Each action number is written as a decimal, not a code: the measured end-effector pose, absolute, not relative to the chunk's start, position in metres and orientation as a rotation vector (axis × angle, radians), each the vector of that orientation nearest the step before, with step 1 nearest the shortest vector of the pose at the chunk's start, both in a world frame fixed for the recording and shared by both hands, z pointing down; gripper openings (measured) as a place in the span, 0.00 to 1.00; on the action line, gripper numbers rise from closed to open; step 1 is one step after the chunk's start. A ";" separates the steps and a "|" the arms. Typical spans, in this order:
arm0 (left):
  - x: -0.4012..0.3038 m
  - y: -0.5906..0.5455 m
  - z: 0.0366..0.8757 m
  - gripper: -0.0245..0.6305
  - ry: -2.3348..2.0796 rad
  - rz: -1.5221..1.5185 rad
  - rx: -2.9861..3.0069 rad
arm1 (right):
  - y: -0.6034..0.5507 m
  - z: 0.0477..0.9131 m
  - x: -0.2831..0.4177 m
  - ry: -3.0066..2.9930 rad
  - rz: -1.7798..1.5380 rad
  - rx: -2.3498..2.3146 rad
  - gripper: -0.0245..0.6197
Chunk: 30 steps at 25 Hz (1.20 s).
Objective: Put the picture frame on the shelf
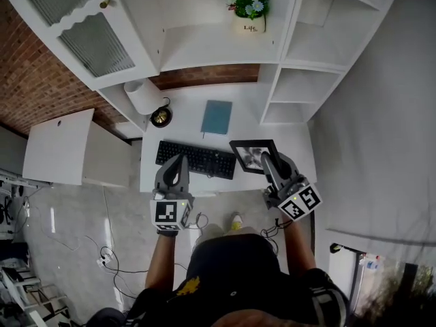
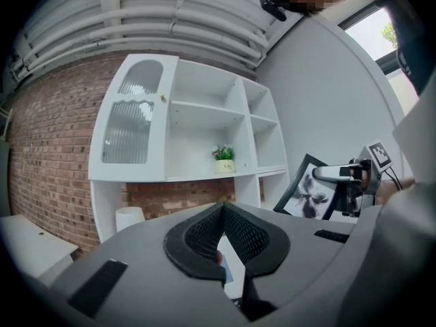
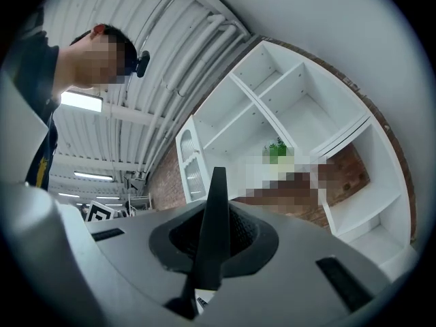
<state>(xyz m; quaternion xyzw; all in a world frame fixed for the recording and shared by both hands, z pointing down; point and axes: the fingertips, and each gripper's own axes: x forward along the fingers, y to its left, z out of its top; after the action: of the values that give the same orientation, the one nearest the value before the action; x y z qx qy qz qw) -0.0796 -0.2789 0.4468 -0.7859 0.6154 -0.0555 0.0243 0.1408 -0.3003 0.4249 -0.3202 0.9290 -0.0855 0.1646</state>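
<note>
the right gripper is clamped on the black picture frame, pinching one edge at about 4 o'clock of the frame in the head view. in the right gripper view the frame stands edge-on between the pressed jaws like a dark blade. it is off the surface, over the front of the white desk, at 3 o'clock of the keyboard. the left gripper view shows it tilted, with a flower print facing out.

the left gripper has its jaws closed tip to tip with nothing in them. it hangs over the keyboard's near side.

the white shelf unit lies at 12 o'clock of the frame, with a potted plant on the middle board and bare compartments at 1 o'clock. the frame is not yet on any board.

likely risks, as i judge them:
- the hold is on one thin edge only, so the frame may swing or slip in the jaws on the way over.
- heading for the middle board, a frame corner could clip the plant pot and tip it.
- a corner could catch a board edge or divider and twist the frame out of the grip.
- let go too upright, the frame may fall flat or slide off; no stand can be made out.
</note>
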 end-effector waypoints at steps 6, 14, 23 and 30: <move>-0.098 -0.295 0.450 0.07 1.911 -0.129 -2.464 | -0.306 0.427 0.123 2.638 -0.259 -0.931 0.08; -0.116 -0.307 0.439 0.07 1.835 -0.057 -2.528 | -0.300 0.416 0.084 2.638 -0.262 -0.930 0.08; -0.131 -0.310 0.431 0.07 1.795 -0.035 -2.532 | -0.305 0.408 0.066 2.627 -0.250 -0.930 0.08; -0.135 -0.318 0.433 0.07 1.833 0.018 -2.558 | -0.329 0.384 0.048 2.643 -0.135 -0.886 0.08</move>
<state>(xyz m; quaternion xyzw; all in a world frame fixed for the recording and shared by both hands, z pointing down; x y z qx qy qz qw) -0.1345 -0.3177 0.4326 -0.8128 0.5825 0.0058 -0.0028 0.0482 -0.3286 0.3836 -0.3125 0.9325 -0.0478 0.1744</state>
